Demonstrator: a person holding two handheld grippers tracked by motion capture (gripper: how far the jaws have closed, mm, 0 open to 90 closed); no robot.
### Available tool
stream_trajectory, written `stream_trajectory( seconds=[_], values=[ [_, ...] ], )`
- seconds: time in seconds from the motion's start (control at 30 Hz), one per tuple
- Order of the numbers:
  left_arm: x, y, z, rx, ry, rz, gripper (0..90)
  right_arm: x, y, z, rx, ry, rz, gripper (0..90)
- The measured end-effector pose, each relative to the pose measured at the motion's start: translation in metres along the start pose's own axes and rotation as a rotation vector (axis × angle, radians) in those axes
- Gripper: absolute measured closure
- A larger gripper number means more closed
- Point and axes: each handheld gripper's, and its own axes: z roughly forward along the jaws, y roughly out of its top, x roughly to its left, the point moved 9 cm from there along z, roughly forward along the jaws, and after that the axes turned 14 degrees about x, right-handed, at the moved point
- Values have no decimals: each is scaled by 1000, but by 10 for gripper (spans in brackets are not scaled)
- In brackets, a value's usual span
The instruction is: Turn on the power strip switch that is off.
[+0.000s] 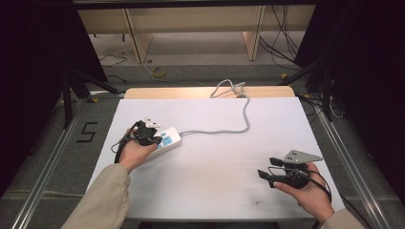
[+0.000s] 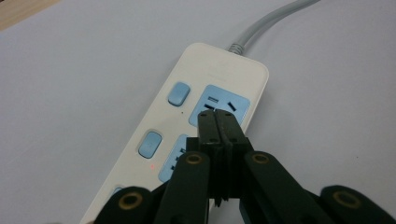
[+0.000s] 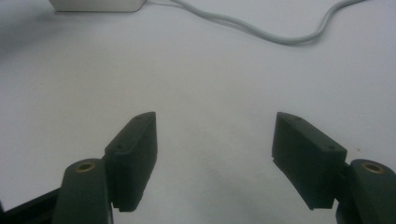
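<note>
While the left claw (image 2: 218, 122) is held with its two black jaws pressed together and nothing between them, its tip is seen poised directly over the white plastic power strip with pale blue sockets and blue switches (image 2: 187, 126), at the upper blue socket (image 2: 219, 106); whether the tip touches the face cannot be told. The strip is laid on the white bench (image 1: 215, 157) at its left side, and its long axis is run diagonally, from near the person's left hand (image 1: 135, 153) up and to the right toward the end where the grey round cable (image 1: 224, 128) is attached. From there the cable is trailed across the bench to its far edge. The blue rocker switches (image 2: 179, 93) are set in a row just to the left of the claw tip in the left gripper view, so a short sideways shift along that row would probably be called for if one is to be pressed. The right claw (image 3: 215, 154) is kept with its jaws wide apart and empty, well apart from the strip, at the right near corner of the bench; the left hand is judged plainly the nearer.
</note>
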Motion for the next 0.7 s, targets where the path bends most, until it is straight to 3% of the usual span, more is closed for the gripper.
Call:
stream_trajectory(
  seconds=[0.7],
  values=[
    [3, 11, 8, 16, 25, 10, 898, 0, -1, 0, 4, -1, -6, 318]
  ],
)
